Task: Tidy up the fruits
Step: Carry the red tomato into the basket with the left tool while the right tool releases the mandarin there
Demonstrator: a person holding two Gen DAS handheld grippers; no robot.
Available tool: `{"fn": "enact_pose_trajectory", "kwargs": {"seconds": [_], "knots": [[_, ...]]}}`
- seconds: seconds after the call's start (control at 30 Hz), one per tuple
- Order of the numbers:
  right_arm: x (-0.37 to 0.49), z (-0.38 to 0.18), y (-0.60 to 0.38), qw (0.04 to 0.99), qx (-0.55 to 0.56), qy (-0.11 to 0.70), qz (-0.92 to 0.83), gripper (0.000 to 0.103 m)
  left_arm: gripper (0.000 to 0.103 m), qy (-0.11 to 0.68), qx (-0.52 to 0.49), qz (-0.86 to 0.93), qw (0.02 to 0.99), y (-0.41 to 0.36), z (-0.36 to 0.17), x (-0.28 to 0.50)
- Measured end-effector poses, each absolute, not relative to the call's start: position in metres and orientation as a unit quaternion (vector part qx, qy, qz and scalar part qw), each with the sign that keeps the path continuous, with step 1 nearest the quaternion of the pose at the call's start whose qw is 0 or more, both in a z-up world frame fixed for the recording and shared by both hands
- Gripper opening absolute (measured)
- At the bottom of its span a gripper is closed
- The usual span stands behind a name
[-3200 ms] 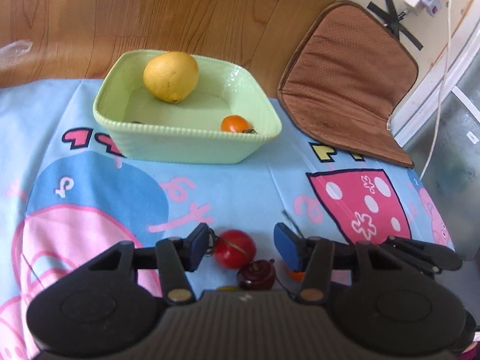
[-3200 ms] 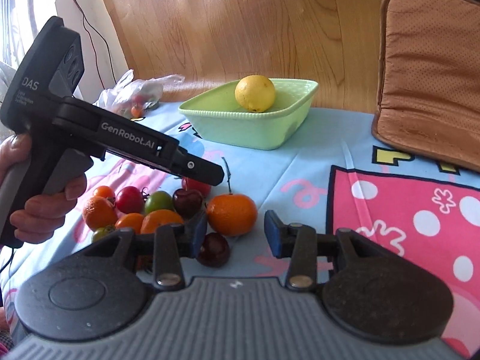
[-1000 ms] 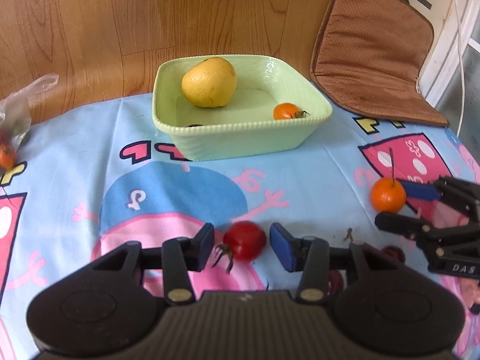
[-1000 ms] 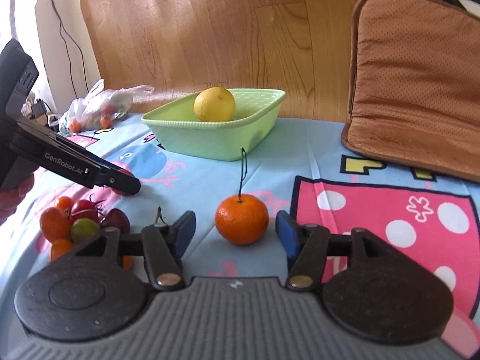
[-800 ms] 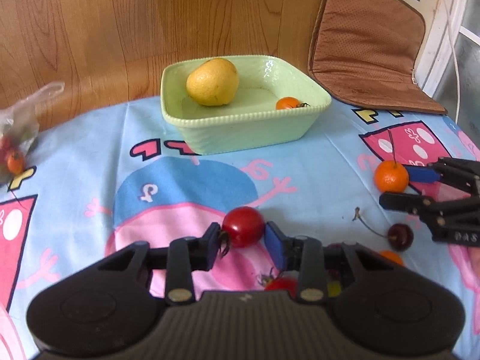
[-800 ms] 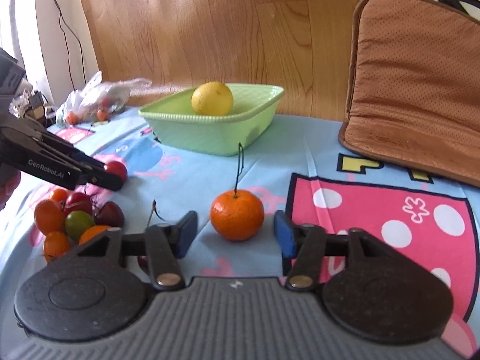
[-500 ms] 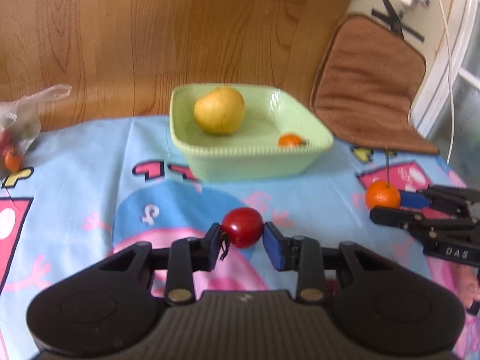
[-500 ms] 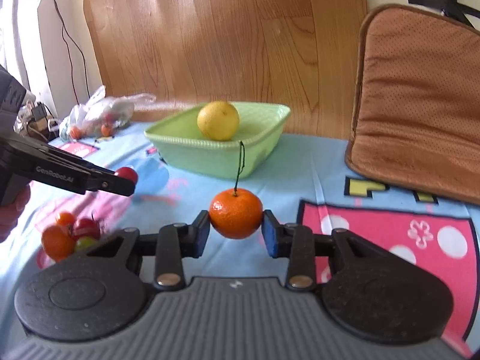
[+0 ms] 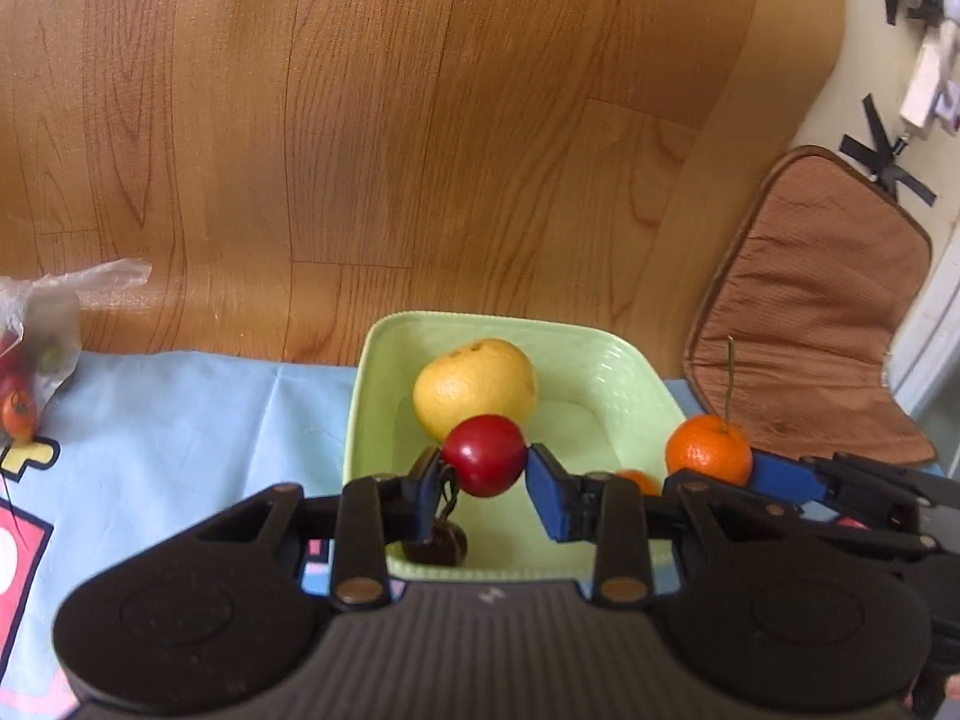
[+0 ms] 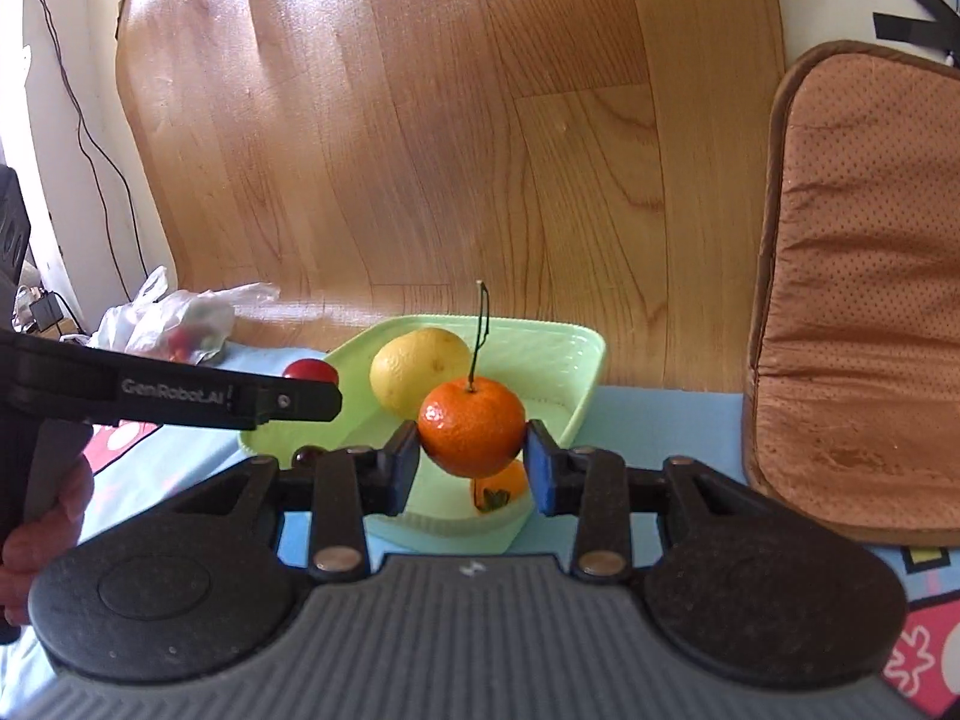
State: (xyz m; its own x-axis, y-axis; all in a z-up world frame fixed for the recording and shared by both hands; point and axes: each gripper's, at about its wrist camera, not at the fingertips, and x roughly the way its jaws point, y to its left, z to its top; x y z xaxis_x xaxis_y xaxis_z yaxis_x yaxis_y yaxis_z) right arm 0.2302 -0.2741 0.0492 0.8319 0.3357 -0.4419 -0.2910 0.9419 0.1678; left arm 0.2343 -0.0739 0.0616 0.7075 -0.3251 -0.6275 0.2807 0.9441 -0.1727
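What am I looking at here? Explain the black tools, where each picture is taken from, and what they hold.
No robot: a person holds a two-finger gripper in each hand, each with a camera looking along its fingers. One picture is from the left gripper, shut on a red fruit. The other is from the right gripper, shut on a mandarin. Both hover over a green dish on a blue cloth. The dish holds a lemon and smaller fruit. A bag lies at the left.
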Motion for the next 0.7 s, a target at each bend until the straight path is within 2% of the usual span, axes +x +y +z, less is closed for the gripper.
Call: {"fn": "enact_pose_trajectory", "kwargs": {"seconds": [0.7], "knots": [[0.262, 0.041, -0.247, 0.950, 0.003, 0.273, 0.154, 0.043, 0.032, 0.352, 0.006, -0.111, 0.929, -0.079, 0.041, 0.247]]}}
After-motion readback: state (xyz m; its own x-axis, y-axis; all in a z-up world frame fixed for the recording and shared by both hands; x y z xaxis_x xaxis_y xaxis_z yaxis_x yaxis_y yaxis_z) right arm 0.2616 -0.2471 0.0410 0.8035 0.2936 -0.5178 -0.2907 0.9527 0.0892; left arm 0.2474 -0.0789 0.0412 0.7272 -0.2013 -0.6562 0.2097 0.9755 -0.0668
